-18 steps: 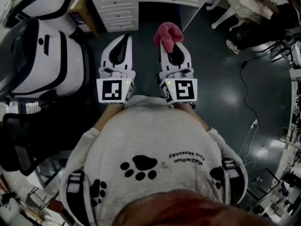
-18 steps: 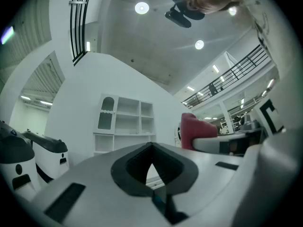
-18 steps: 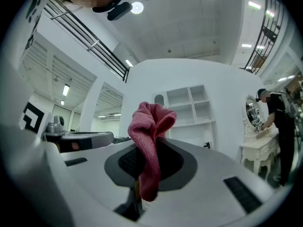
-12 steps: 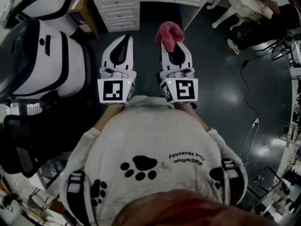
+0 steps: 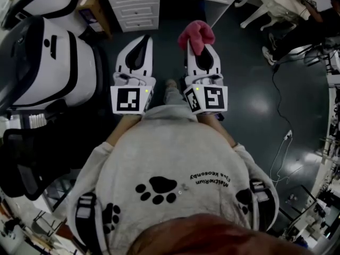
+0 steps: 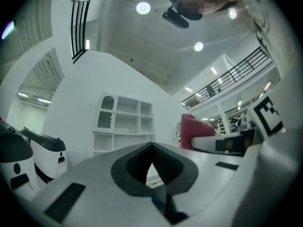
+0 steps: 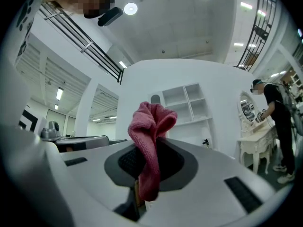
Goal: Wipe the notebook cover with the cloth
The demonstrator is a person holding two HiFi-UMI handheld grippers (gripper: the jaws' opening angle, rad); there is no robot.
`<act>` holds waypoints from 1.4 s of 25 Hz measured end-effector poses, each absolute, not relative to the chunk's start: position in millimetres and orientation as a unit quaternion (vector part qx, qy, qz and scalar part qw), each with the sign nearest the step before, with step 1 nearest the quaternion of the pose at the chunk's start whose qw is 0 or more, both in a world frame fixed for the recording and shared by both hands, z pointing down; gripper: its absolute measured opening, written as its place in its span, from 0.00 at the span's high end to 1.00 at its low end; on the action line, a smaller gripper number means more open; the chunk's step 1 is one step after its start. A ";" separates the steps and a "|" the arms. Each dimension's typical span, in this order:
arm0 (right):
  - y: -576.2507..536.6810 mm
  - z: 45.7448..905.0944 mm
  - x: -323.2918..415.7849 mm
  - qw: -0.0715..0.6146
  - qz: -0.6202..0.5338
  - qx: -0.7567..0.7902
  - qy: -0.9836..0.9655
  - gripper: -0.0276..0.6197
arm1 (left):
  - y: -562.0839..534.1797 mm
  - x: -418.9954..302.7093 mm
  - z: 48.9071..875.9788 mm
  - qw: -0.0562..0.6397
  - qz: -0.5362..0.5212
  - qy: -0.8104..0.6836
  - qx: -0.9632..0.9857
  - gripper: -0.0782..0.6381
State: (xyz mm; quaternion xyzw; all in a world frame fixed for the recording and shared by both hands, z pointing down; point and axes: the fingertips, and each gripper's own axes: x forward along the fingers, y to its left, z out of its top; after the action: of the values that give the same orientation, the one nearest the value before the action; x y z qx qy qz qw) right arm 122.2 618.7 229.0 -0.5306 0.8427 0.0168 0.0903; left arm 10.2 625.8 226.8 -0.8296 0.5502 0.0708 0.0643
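Note:
A pink cloth (image 5: 196, 35) sticks out of my right gripper (image 5: 199, 45), whose jaws are shut on it. In the right gripper view the cloth (image 7: 150, 141) stands up folded between the jaws and hangs down into the gap. My left gripper (image 5: 143, 40) is held beside it on the left, shut with nothing in it; in the left gripper view the jaws (image 6: 152, 148) meet at the tips. Both grippers point up and forward, held close to the person's chest. No notebook shows in any view.
A white drawer cabinet (image 5: 139, 7) stands ahead on the dark floor. A large white and black machine (image 5: 45, 62) is at the left. A white dressing table (image 7: 258, 138) with a person standing at it is at the right. A cable (image 5: 281, 105) runs across the floor at the right.
Both grippers have shifted slightly up and forward in the head view, the cloth still in the right one. A shoe now shows between them.

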 end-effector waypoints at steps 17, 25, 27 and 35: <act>467.7 230.7 123.6 0.090 0.024 -0.508 0.857 0.86 | 481.1 19.8 228.2 0.067 0.084 0.546 -0.831 0.87; 361.8 242.6 135.8 0.081 0.009 -0.498 0.863 0.86 | 379.6 31.4 233.2 0.063 0.083 0.555 -0.825 0.87; 340.4 242.6 140.1 0.079 0.006 -0.494 0.866 0.86 | 359.8 35.2 231.3 0.064 0.080 0.559 -0.822 0.87; 263.3 239.2 146.8 0.074 0.012 -0.471 0.879 0.86 | 286.8 40.2 228.6 0.064 0.077 0.584 -0.805 0.87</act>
State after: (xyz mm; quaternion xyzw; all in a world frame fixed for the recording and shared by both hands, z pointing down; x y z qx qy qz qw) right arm 146.8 263.3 239.2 -0.4715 0.8787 0.0119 0.0743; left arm 40.2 286.8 228.6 -0.8054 0.5841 0.0774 0.0642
